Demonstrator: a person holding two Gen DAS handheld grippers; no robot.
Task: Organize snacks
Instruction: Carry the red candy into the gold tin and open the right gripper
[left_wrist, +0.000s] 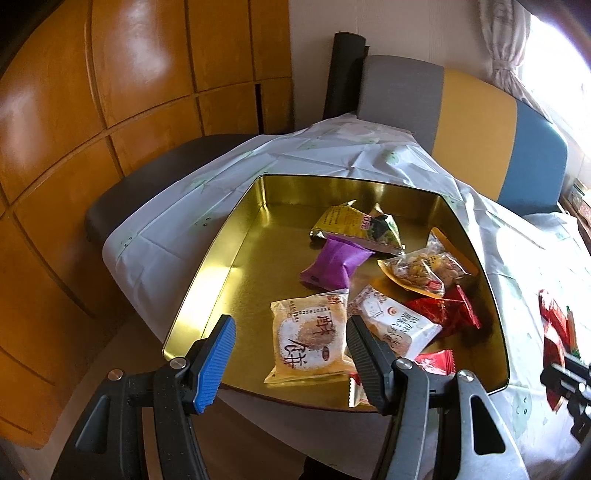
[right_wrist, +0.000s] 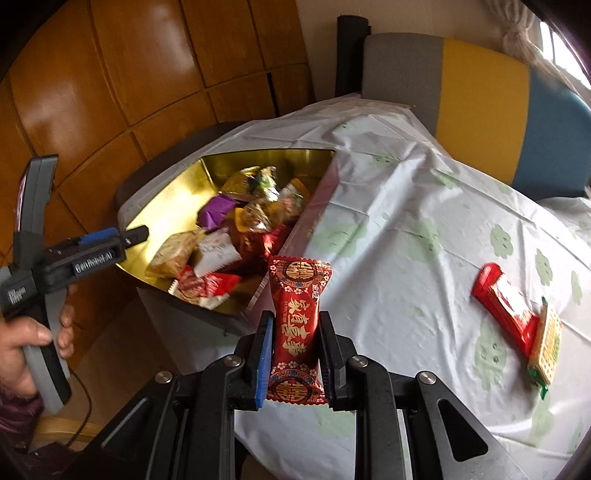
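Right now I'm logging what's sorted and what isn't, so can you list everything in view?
Gold metal tin: one, gold inside, on the table's left part, open.
Purple snack pouch: one, purple, inside the tin.
Other wrapped snacks in the tin: several, yellow, white, red, clear; including a yellow pastry pack.
Red candy packet with gold characters: one, red, clamped upright between the right gripper's fingers.
Red snack bar: one, red, on the cloth at right.
Green-edged cracker pack: one, tan and green, touching the bar.
White tablecloth with green flowers: one, covering the table.
Striped chair: one, grey, yellow, blue, behind the table.
Left gripper: open, empty, over the tin's near edge.
Right gripper: shut on the packet.
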